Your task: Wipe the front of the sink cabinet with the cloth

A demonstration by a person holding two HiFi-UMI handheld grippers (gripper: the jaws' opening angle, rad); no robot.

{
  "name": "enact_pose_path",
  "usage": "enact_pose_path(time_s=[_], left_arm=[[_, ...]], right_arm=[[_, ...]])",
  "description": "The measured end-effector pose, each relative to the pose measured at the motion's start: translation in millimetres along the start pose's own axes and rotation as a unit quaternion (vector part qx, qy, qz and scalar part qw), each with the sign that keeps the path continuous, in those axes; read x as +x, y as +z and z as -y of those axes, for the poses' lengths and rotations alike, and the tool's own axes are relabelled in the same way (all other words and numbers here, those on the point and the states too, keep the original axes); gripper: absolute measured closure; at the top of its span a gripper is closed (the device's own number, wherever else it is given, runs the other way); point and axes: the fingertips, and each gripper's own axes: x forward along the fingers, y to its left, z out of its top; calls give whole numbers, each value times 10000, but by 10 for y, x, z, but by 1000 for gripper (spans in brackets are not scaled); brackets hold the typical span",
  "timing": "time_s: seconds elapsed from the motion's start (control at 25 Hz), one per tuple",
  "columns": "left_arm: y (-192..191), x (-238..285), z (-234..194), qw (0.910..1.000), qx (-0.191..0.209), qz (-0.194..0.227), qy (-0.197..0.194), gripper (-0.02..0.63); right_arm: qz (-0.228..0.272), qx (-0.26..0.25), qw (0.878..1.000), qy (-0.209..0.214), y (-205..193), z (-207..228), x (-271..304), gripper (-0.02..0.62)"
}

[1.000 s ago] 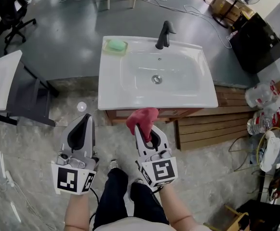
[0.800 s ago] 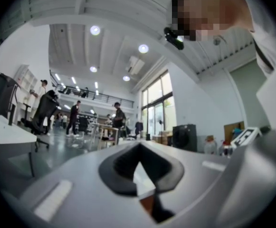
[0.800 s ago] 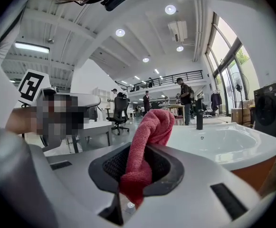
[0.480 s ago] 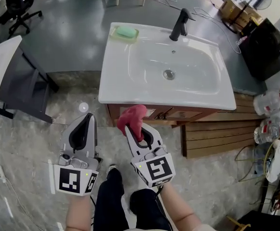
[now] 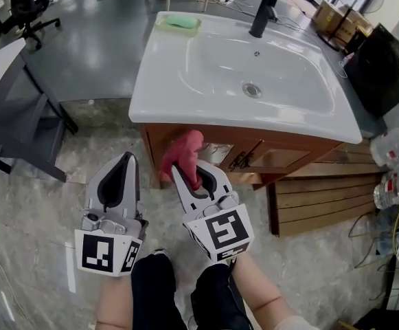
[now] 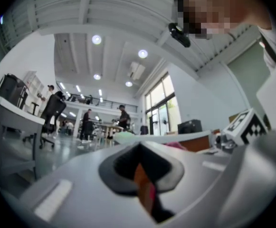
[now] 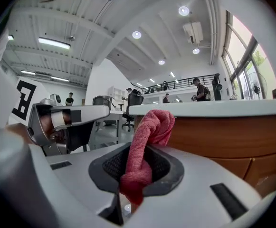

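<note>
A wooden sink cabinet (image 5: 268, 158) carries a white basin (image 5: 185, 108) with a black tap (image 5: 262, 14). My right gripper (image 5: 185, 169) is shut on a bunched red cloth (image 5: 180, 154), whose top lies against the left part of the cabinet front. In the right gripper view the red cloth (image 7: 147, 144) stands up between the jaws, just before the brown cabinet front (image 7: 223, 137). My left gripper (image 5: 119, 170) hovers over the floor to the left of the cabinet, jaws shut with nothing in them.
A green soap in a dish (image 5: 178, 22) sits on the basin's far left corner. A dark table (image 5: 14, 108) stands at the left. Wooden planks (image 5: 323, 205), plastic bottles (image 5: 395, 150) and a black box (image 5: 384, 60) are at the right. The floor is grey stone.
The view has closed in on the cabinet and its wooden front now shows. My right gripper has carried the cloth forward and left against the front. The left gripper stayed beside it.
</note>
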Motion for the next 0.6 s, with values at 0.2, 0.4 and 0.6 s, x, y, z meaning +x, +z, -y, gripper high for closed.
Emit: enact_pose_path(time_s=[0.2,0.4,0.6], left_arm=[[-429,-3,40,9998,139,133,19,598],[-677,-37,138,9991,275,314,76,598],[-743,-113,236,9986,257,436,146,598]], right_arm=[[201,-203,9994,-196,-313,115,73,534],[539,-349,9975,-289,-472,199,33,534],[748,-563,9949,-383,-509,243,-104,534]])
